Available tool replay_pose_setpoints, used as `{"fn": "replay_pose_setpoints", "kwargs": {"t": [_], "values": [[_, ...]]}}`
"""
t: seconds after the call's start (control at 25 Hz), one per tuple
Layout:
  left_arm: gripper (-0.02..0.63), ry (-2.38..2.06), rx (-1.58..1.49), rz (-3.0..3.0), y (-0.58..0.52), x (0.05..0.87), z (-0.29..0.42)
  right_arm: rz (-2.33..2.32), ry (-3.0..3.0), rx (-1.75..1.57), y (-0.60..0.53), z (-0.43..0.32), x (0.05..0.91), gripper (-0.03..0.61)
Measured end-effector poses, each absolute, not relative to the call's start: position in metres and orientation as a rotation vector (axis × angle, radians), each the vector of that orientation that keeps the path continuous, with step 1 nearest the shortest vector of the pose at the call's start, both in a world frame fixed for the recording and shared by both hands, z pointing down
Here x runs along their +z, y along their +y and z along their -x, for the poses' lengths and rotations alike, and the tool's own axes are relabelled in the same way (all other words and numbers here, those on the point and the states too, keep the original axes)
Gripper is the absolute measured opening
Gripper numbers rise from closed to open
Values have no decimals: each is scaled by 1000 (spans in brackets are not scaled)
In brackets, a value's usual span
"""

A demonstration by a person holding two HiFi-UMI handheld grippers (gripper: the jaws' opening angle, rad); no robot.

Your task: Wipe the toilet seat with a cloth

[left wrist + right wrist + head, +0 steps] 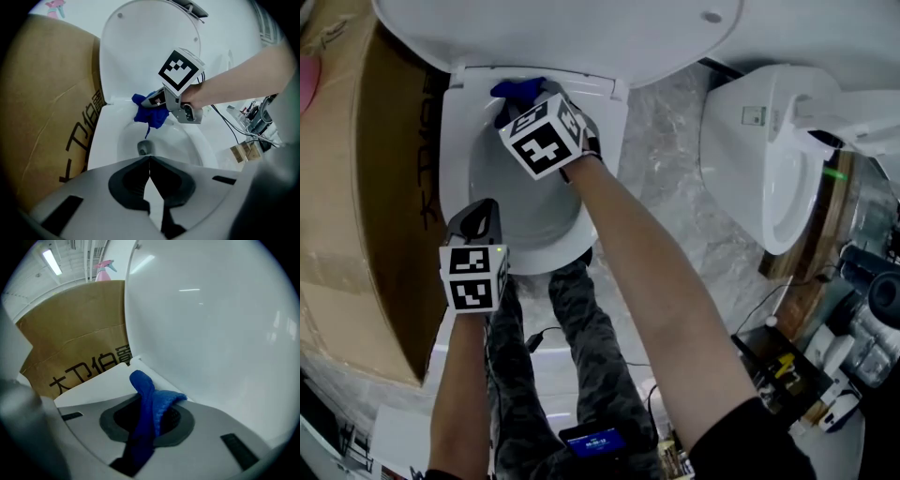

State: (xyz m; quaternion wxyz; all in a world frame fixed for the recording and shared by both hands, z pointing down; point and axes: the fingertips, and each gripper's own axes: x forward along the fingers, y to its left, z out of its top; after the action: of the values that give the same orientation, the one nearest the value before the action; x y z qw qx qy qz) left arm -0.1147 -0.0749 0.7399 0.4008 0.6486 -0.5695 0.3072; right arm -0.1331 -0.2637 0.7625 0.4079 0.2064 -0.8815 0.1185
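A white toilet stands with its lid (pixel 562 28) raised and its seat (pixel 455 141) down. My right gripper (pixel 520 98) is at the back of the seat, near the hinge, shut on a blue cloth (pixel 517 91). In the right gripper view the cloth (pixel 150 408) hangs bunched between the jaws, in front of the lid (pixel 211 324). My left gripper (pixel 478 217) hovers over the front left of the bowl, shut and with nothing in it. The left gripper view shows its jaws closed (pixel 150 161), with the cloth (pixel 150 115) and the right gripper (pixel 159 101) beyond them.
A large cardboard box (pixel 366 187) stands close against the toilet's left side. A second white toilet (pixel 769 159) sits to the right. Cables and small gear (pixel 825 375) lie on the marbled floor at lower right. The person's legs (pixel 581 356) are in front of the bowl.
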Motion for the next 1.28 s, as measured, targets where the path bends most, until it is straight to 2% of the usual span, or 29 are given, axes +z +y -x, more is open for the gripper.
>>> {"fn": "replay_pose_setpoints", "kwargs": {"t": [0.44,0.72,1.28], "values": [[11,-1326,858,-1729,-79,739,48,-720,-2155,506,-281,21,764,68],[11,-1286,891,-1765,-69,743,22,-770,-2116,640,-254,-35,773,69],[11,-1226,944,-1792,-15,734,3,-755,-2034,694,-148,-79,780,67]]}}
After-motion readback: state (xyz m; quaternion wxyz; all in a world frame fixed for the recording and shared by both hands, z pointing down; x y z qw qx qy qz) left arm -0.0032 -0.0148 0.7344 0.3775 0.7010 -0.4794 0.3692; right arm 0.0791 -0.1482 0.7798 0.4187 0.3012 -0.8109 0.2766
